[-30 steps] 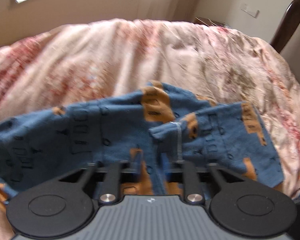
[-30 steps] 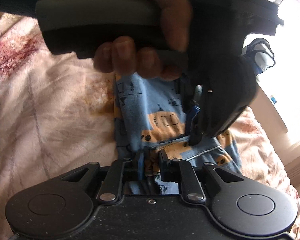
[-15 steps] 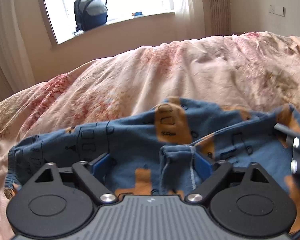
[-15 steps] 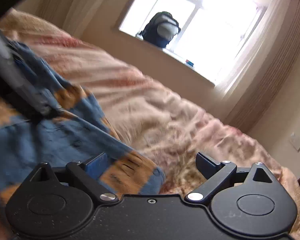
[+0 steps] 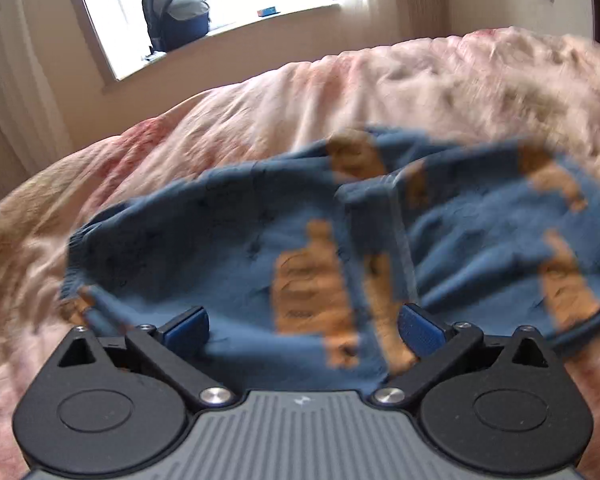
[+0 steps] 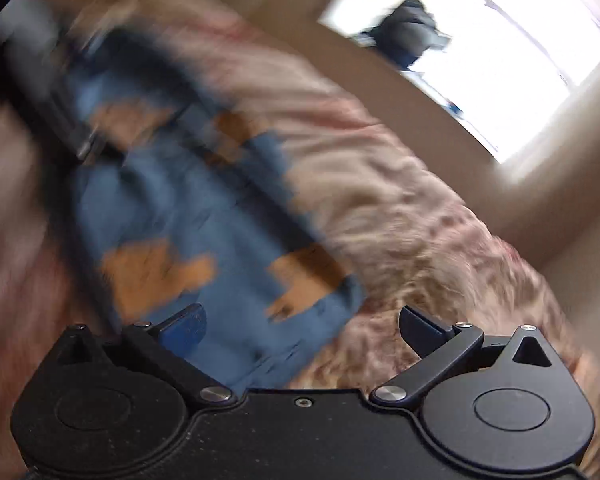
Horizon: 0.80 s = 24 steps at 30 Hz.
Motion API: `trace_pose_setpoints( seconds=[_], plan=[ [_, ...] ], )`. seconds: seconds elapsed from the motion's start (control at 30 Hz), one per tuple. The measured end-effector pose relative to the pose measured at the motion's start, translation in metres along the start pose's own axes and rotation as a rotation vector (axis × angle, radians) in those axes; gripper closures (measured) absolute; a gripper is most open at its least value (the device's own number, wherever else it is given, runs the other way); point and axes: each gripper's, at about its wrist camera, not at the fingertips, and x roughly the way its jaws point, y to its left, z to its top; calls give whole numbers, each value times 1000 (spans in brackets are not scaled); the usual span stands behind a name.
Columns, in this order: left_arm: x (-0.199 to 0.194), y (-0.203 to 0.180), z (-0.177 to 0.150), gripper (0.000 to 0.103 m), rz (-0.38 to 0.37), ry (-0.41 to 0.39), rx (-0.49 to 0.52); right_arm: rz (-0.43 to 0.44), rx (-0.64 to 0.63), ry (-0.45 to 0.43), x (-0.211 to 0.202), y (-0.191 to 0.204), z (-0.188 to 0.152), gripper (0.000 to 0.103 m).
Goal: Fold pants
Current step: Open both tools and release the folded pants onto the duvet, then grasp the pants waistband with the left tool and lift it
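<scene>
Pants [image 5: 236,248], blue with orange patches, are lying mid-frame on the floral bedspread [image 5: 260,112]; we are seeing left gripper [image 5: 303,326] and right gripper [image 6: 302,324] both spread wide, pinching nothing.

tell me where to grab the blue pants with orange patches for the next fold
Probably take the blue pants with orange patches at the gathered waistband end, coming in low from the left with the left tool. That thick hem lies free on the floral bedspread, easy to pinch and carry over.
</scene>
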Motion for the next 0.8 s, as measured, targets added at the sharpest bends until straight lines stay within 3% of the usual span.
trace_pose_setpoints(
  seconds=[0.1,0.17,0.23,0.3,0.37,0.43,0.6,0.7,0.8],
  plan=[
    [-13,11,0,0,-13,12,-21,1,110,61,-5,-19,-9,1],
    [-24,22,0,0,-19,30,-49,-33,177,33,-18,-35,-8,2],
    [-32,35,-5,0,-5,40,-68,-71,172,-25,-26,-38,1,2],
    [-35,50,-12,0,5,64,-85,-33,163,-47,-23,-30,11,1],
    [-35,70,-21,0,31,81,-112,45,76,7,0,-12,17,1],
    [-35,96,-29,0,88,73,-161,37,30,28,14,3,21,1],
    [-24,157,-33,3,180,-13,-356,123,294,-111,-1,-22,56,1],
    [-14,185,-32,19,93,-38,-477,231,308,-215,7,-26,96,1],
    [-9,200,-44,20,0,-70,-567,351,269,-277,31,-23,144,4]
  ],
)
